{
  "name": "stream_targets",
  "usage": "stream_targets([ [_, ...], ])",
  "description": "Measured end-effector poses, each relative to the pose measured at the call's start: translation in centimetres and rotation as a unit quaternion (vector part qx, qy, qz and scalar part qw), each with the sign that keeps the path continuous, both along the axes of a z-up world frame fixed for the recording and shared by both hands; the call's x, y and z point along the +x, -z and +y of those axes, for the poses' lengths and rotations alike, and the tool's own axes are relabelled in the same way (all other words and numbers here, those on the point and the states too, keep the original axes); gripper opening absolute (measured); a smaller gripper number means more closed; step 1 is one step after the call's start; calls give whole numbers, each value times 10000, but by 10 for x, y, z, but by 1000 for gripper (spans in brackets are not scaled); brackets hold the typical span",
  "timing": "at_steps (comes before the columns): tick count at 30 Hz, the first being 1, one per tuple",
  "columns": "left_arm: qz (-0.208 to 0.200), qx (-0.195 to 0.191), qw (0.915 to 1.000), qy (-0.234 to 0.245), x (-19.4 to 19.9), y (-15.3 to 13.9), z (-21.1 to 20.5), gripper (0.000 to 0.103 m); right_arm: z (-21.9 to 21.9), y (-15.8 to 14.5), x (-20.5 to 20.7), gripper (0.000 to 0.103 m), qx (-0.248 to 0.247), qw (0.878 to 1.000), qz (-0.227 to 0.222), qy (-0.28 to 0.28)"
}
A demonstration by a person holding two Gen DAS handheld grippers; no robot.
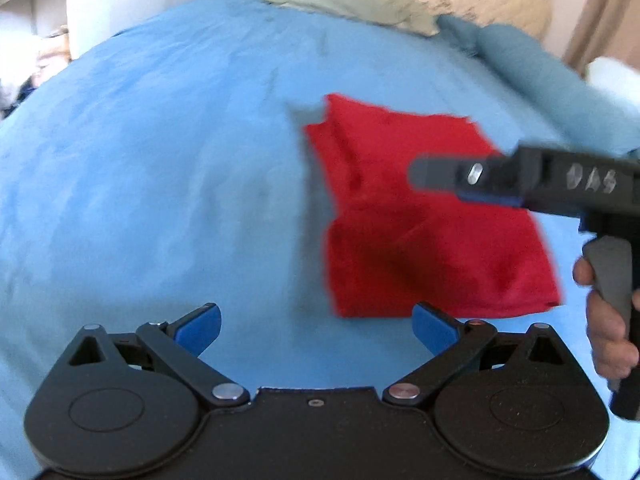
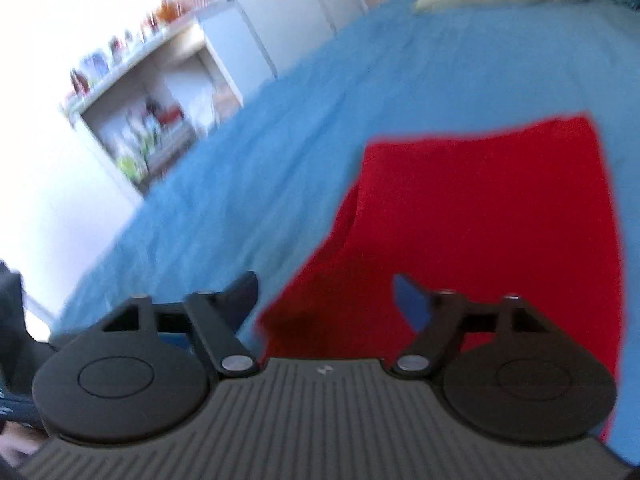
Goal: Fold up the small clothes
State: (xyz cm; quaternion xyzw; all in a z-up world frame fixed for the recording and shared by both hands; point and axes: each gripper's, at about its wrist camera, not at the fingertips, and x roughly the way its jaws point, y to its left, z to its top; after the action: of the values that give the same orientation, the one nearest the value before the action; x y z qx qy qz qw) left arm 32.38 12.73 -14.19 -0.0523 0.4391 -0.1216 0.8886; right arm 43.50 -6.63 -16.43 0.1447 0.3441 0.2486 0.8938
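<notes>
A small red garment [image 1: 432, 224] lies folded into a rough rectangle on the blue bedspread [image 1: 160, 160]. My left gripper [image 1: 316, 330] is open and empty, hovering over the bedspread just left of the garment's near edge. My right gripper [image 1: 420, 174] reaches in from the right above the garment, held by a hand [image 1: 604, 320]. In the right wrist view the right gripper [image 2: 326, 300] is open and empty above the near left part of the red garment [image 2: 500, 220].
Pillows [image 1: 352, 4] and a rolled blue blanket [image 1: 540, 64] lie at the head of the bed. A white shelf unit [image 2: 152, 120] with small items stands beyond the bed's left side. The bedspread [image 2: 360, 80] stretches wide around the garment.
</notes>
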Motion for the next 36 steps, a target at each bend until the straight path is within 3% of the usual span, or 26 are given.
stream_targets([
  [3, -113, -336, 9990, 269, -6, -10, -13, 103, -41, -19, -22, 93, 121, 9988, -266, 390],
  [7, -128, -544, 9981, 255, 3, -11, -28, 100, -83, -23, -60, 95, -512, 9937, -639, 763],
  [11, -22, -679, 9977, -22, 15, -8, -29, 95, -103, 4, -95, 94, -1363, 9855, -675, 748],
  [17, 4, -615, 9978, -227, 22, -8, -22, 91, -87, 50, -106, 88, -2037, 9756, -474, 671],
  [22, -10, -424, 9985, -337, 26, -4, -20, 87, -74, 63, -90, 64, -2118, 9731, -420, 799],
  [24, 0, -417, 9981, -443, 25, -1, -14, 87, -82, 61, -88, 49, -1875, 9763, -397, 1007],
  [27, 55, -440, 9969, -655, 25, 6, -1, 87, -97, 62, -82, 41, -1631, 9787, -241, 1222],
  [31, 168, -381, 9963, -756, 25, 18, 7, 87, -97, 71, -84, 39, -1763, 9777, -247, 1117],
  [36, 21, 182, 9983, -557, 24, 21, -5, 87, -92, 69, -87, 42, -1890, 9766, -325, 970],
])
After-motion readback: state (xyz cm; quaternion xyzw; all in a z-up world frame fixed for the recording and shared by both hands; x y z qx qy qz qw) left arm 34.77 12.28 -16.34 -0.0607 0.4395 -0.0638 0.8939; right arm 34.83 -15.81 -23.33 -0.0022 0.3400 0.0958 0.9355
